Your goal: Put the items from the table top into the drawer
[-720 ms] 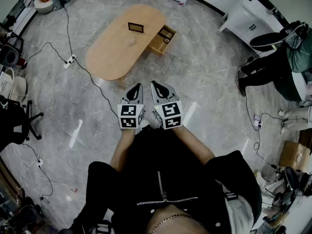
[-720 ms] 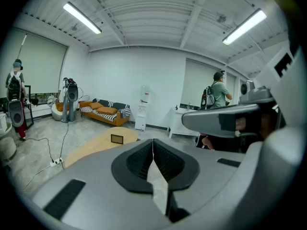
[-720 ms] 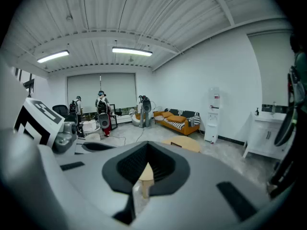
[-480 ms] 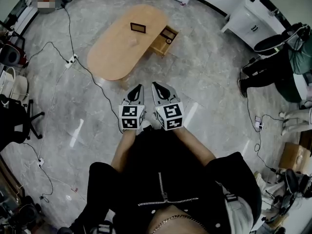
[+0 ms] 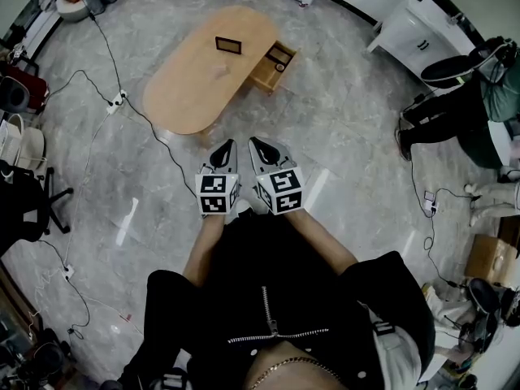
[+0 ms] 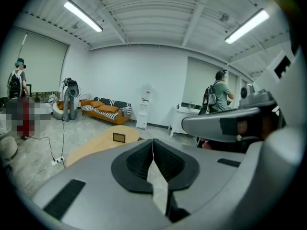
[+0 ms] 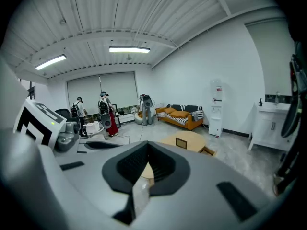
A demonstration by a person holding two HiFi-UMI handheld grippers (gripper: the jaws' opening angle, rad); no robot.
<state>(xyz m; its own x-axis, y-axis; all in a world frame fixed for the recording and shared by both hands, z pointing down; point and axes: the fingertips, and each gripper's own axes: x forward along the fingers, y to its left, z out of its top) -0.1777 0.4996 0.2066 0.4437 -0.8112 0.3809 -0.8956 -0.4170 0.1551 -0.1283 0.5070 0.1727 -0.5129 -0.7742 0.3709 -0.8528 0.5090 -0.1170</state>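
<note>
- Left hand-held gripper (image 5: 227,145): low over the grey floor (image 5: 341,120), well short of the worktop (image 5: 183,96). Its own view shows the jaws pressed together with nothing between them (image 6: 153,147).
- Worktop, head view: an oval wooden top. A dark picture frame (image 5: 228,45) is near the far end, and a small pale item (image 5: 219,70) is near the middle, apart from the frame.
- Left gripper view: shows the worktop (image 6: 93,145) and the frame standing upright (image 6: 119,137). The pale item cannot be made out here.
- Drawer (image 5: 260,80): pulled open from the worktop's right long edge, near the far end. Only the head view looks into it, where a small dark round thing (image 5: 280,67) lies inside.
- Right hand-held gripper (image 5: 253,142): just beside the left one. Its own view shows the tips meeting and holding nothing (image 7: 147,143).
- Right gripper view: shows the frame (image 7: 181,143) and the drawer's open corner (image 7: 207,151), but not its contents.
</note>
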